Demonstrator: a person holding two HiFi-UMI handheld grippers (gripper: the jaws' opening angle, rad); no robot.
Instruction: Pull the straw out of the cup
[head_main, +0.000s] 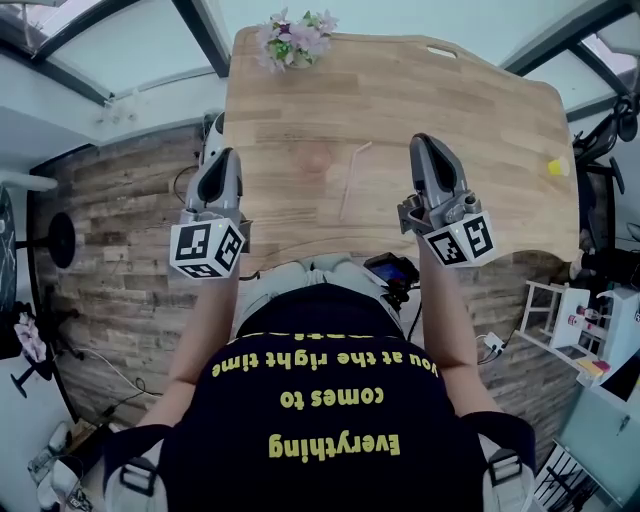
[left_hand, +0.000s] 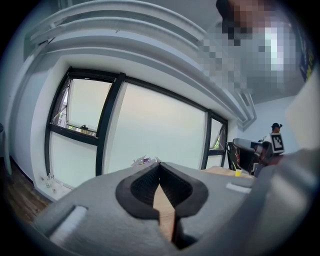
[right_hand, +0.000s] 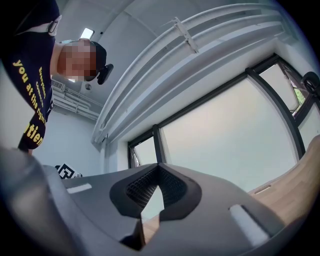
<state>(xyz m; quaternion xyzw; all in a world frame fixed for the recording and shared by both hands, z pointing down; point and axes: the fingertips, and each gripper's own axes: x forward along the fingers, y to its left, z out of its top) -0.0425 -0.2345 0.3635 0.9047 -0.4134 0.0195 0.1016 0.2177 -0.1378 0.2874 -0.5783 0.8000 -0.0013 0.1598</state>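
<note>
In the head view, the straw (head_main: 352, 180) lies flat on the wooden worktop (head_main: 480, 100), between the left gripper (head_main: 222, 160) and the right gripper (head_main: 428, 150) and touching neither. No cup shows anywhere, so the pull looks already done, with nothing obvious left.

In the left gripper view, its fingers (left_hand: 137, 187) meet tip to tip with nothing between them, raised toward a window (left_hand: 155, 130).

In the right gripper view, its fingers (right_hand: 175, 187) are likewise closed and empty.
</note>
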